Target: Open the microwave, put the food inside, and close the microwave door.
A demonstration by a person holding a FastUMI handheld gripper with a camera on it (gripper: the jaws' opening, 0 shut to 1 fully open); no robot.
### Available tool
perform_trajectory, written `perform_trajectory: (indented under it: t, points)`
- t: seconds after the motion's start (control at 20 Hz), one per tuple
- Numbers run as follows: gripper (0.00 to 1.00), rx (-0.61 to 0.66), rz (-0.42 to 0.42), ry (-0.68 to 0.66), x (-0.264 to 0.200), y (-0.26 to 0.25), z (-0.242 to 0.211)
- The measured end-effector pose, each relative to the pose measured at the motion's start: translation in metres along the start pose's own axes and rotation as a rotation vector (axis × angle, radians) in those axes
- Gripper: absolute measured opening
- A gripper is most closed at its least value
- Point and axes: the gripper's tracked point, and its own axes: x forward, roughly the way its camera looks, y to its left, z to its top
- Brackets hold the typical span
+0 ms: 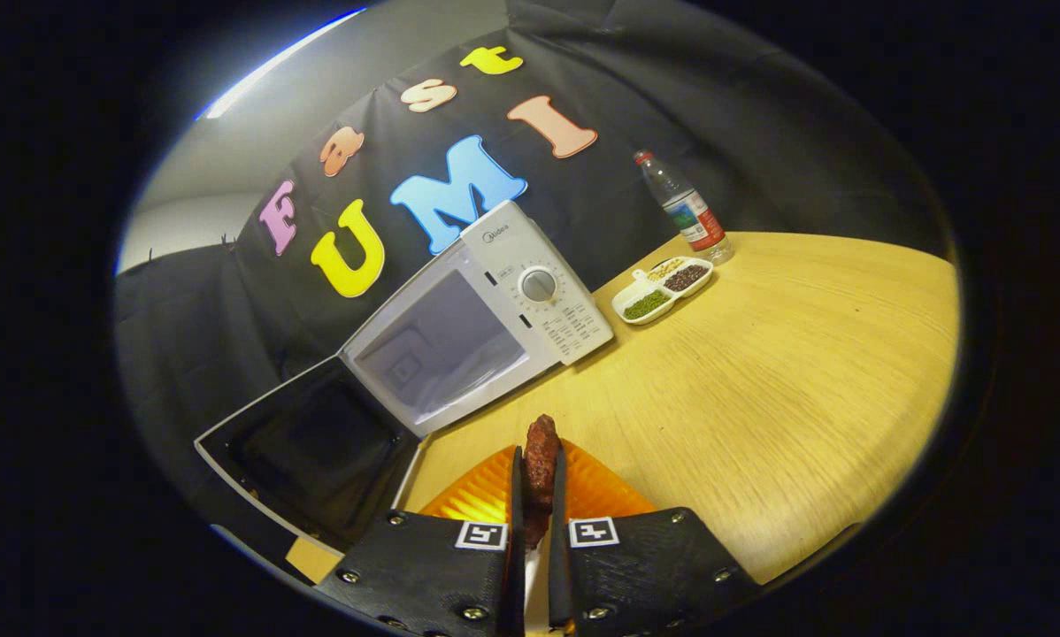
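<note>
Two fingers of the gripper (537, 469) are pressed close together on a dark reddish piece of food (541, 456), a sausage-like stick held above an orange plate (601, 491) on the wooden table (760, 380). The food's long axis runs along the fingers, its free end pointing forward past the fingertips toward the microwave (477, 323). The microwave door (309, 456) already hangs wide open, so opening looks done and the carrying step is in hand. Next, I judge, the food must travel forward and toward the open door's side into the pale cavity, end first, clearing the door frame before release. A divided dish (663, 290) and a bottle (685, 208) stand well beyond.
</note>
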Motion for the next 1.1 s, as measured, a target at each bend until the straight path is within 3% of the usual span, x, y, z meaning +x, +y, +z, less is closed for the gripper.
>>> perform_trajectory:
  t: [0.2, 0.45, 0.7, 1.1]
  points:
    - [0.11, 0.017, 0.022, -0.002, -0.002, 0.02, 0.016]
    - [0.1, -0.049, 0.053, -0.077, 0.011, 0.067, 0.049]
    - [0.1, -0.095, 0.098, -0.115, 0.07, 0.121, 0.066]
    - [0.11, -0.176, 0.02, -0.148, 0.211, 0.16, 0.066]
